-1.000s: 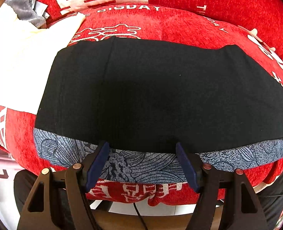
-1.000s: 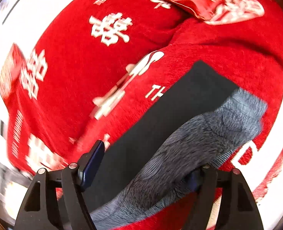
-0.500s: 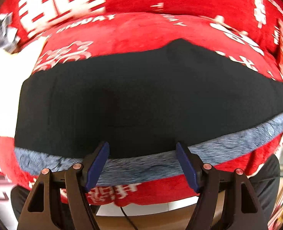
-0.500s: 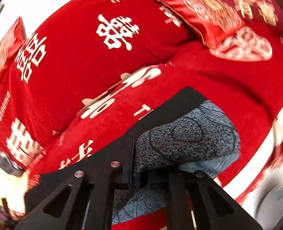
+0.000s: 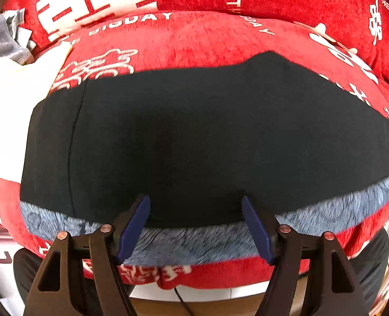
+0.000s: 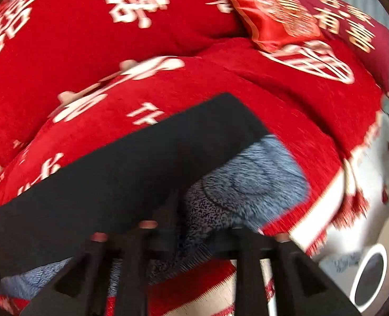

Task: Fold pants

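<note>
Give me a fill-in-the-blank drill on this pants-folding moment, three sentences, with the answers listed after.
1. The left gripper stands ____, its blue pads apart over the near edge of the pants.
2. The right gripper is ____ on the grey patterned side of the pants.
3. The pants lie on a sofa cover whose main colour is ____.

Missing words: open; shut; red
</note>
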Motion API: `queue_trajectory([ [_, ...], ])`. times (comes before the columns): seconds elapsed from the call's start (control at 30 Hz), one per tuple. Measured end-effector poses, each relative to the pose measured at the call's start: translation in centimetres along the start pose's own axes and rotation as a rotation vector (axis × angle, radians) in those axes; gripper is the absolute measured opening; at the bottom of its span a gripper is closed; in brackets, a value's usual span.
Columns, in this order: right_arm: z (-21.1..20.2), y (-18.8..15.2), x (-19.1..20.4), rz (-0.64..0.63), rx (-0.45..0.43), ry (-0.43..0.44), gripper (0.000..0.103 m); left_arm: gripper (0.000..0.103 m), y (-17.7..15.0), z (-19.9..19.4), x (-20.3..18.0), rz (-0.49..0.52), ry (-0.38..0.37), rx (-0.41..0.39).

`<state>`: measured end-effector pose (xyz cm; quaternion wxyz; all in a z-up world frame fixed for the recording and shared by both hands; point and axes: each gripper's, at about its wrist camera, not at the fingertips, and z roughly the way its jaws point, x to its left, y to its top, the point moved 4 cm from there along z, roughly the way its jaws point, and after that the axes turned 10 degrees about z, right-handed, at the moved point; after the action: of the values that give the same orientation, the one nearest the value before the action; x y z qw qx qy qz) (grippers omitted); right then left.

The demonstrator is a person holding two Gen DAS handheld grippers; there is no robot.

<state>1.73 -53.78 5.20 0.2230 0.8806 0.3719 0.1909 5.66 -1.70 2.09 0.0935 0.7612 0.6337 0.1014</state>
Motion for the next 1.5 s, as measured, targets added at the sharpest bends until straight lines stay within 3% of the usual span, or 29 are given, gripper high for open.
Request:
queue_trajectory([
  [0.03, -0.5, 0.0, -0.5, 0.020, -0.018, -0.010, 0.066, 0.073, 0.7, -0.1, -0.8, 0.023, 0.012, -0.009],
  [0.2, -3.1, 0.1, -1.7, 0.066, -0.088, -0.072, 0.067, 0.073, 4.2, -1.4, -9.9, 0.320, 0.151, -0.123],
  [0.3, -4.7, 0.0, -1.5, 0.057, -0.130, -0.088, 0.068, 0.074, 4.9, 0.1, -12.9, 0.415, 0.237, -0.103],
  [0.37, -5.4, 0.0, -1.0, 0.024, -0.152, -0.099, 0.069, 0.083, 5.1, 0.3, -12.2, 0.390, 0.236, -0.109],
  [0.5, -6.7, -1.1, 1.2, -0.089, -0.190, -0.106, 0.075, 0.084, 4.4, 0.3, -7.5, 0.307, 0.265, -0.079],
  [0.6, -6.6, -2.7, 4.6, -0.199, -0.179, -0.087, 0.075, 0.097, 3.3, 0.7, -3.1, 0.221, 0.280, -0.051],
  [0.67, -6.3, -4.3, 8.1, -0.286, -0.166, -0.047, 0.075, 0.097, 2.6, 1.2, -1.2, 0.193, 0.321, -0.031],
  [0.7, -6.2, -5.3, 9.9, -0.329, -0.155, -0.018, 0.075, 0.097, 2.2, 1.1, -0.4, 0.174, 0.306, -0.032],
  [0.93, -4.7, -14.7, 24.0, -0.786, -0.072, 0.162, 0.077, 0.097, 2.8, 0.6, -1.0, 0.086, 0.245, -0.051],
  [1.03, -3.1, -16.6, 26.0, -0.925, -0.090, 0.134, 0.078, 0.097, 4.1, 1.2, -3.3, 0.148, 0.240, -0.056],
  [1.1, -2.4, -15.0, 25.2, -0.886, -0.094, 0.149, 0.081, 0.097, 4.7, 1.9, -4.0, 0.189, 0.287, -0.053],
  [1.13, -1.7, -13.5, 24.2, -0.848, -0.098, 0.109, 0.081, 0.097, 4.9, 1.9, -4.0, 0.182, 0.287, -0.055],
  [1.2, -0.1, -10.1, 21.7, -0.768, -0.108, 0.022, 0.081, 0.102, 5.5, 2.3, -3.3, 0.143, 0.256, -0.027],
  [1.27, 1.9, -6.0, 17.7, -0.612, -0.074, 0.010, 0.085, 0.103, 6.0, 2.7, -2.6, 0.116, 0.238, -0.012],
  [1.37, 4.4, -0.8, 11.7, -0.394, -0.040, -0.034, 0.103, 0.103, 6.6, 3.1, -1.8, 0.084, 0.196, 0.003],
  [1.43, 4.9, 1.0, 9.3, -0.321, -0.029, -0.038, 0.103, 0.103, 6.5, 3.0, -2.0, 0.085, 0.202, 0.003],
  [1.5, 4.2, 1.3, 8.6, -0.310, -0.043, -0.095, 0.103, 0.103, 6.1, 2.5, -2.4, 0.104, 0.235, -0.016],
])
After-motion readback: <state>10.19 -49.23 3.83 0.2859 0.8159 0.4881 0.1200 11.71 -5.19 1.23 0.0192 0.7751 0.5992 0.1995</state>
